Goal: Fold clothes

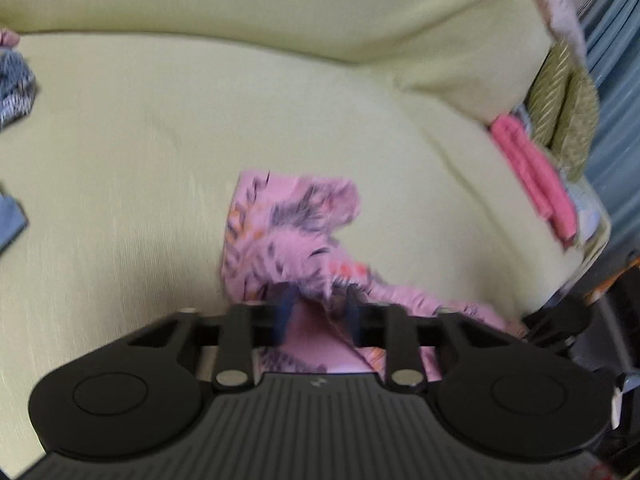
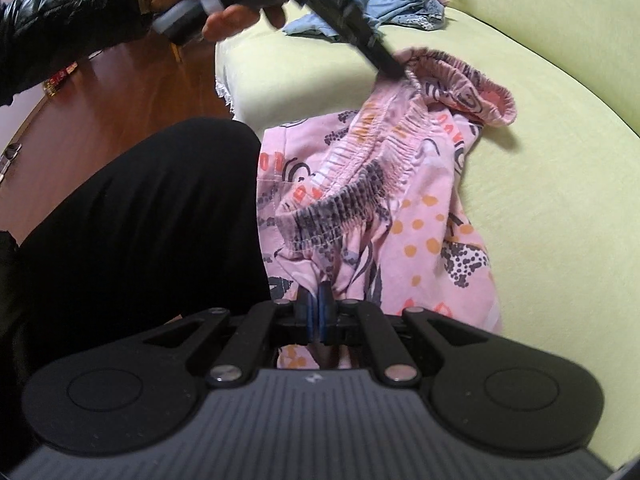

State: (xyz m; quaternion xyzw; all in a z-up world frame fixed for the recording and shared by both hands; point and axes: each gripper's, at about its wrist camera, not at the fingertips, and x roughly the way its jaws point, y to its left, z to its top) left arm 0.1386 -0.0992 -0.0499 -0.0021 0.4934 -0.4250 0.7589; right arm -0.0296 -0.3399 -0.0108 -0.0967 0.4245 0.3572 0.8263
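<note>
Right gripper [image 2: 319, 312] clamped on pink pants [image 2: 384, 200], left gripper [image 1: 318, 312] pinching waistband; spreading step; next: pull apart, lay flat on sofa [image 2: 560, 160].

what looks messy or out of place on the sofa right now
The pink patterned shorts hang bunched and twisted over the sofa edge, waistband crumpled, not laid flat. A loose blue garment heap sits unfolded behind them.
</note>
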